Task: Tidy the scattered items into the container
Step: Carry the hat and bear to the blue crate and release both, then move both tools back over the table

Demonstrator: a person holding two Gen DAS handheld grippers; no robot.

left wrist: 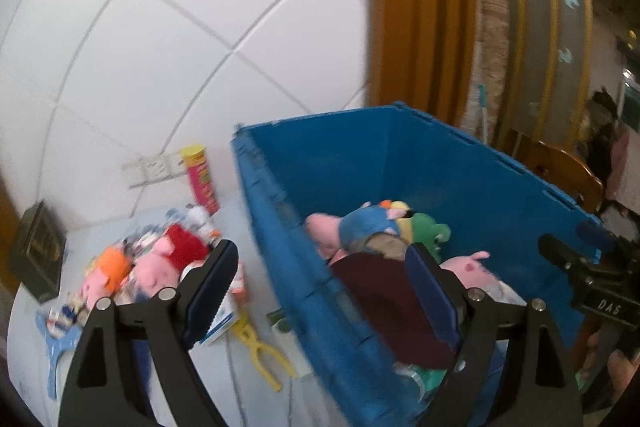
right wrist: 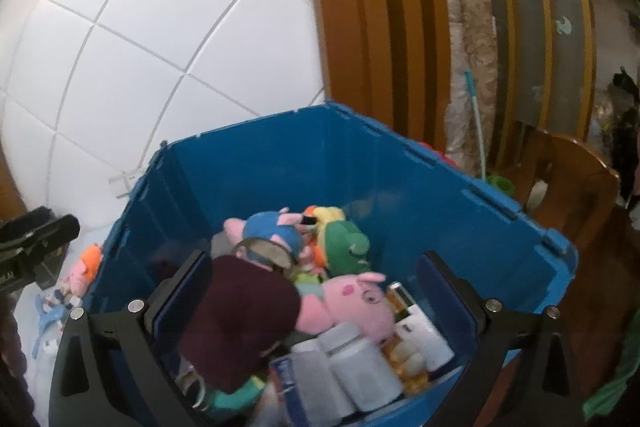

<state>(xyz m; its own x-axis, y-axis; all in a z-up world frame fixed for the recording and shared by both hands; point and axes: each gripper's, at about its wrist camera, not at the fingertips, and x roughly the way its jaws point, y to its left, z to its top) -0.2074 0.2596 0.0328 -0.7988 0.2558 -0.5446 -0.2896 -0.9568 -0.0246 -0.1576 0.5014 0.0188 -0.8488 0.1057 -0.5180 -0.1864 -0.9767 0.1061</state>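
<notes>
A blue crate (left wrist: 400, 155) (right wrist: 320, 155) stands on a white table and holds plush toys, a maroon cloth item (right wrist: 244, 311), a pink pig plush (right wrist: 352, 303) and white jars (right wrist: 352, 359). My left gripper (left wrist: 320, 255) is open above the crate's left wall, one finger over the table and one over the crate, gripping nothing. My right gripper (right wrist: 314, 263) is wide open over the crate's inside, with the maroon item lying loose below it. On the table left of the crate lie a red-dressed pig plush (left wrist: 172, 251), an orange plush (left wrist: 112, 267) and yellow tongs (left wrist: 260, 347).
A red snack tube (left wrist: 200, 179) with a yellow lid stands by the tiled wall, and a black box (left wrist: 38, 251) sits at the table's far left. Small packets and papers are scattered around the plush toys. A wooden chair (right wrist: 576, 195) and door frame stand right of the crate.
</notes>
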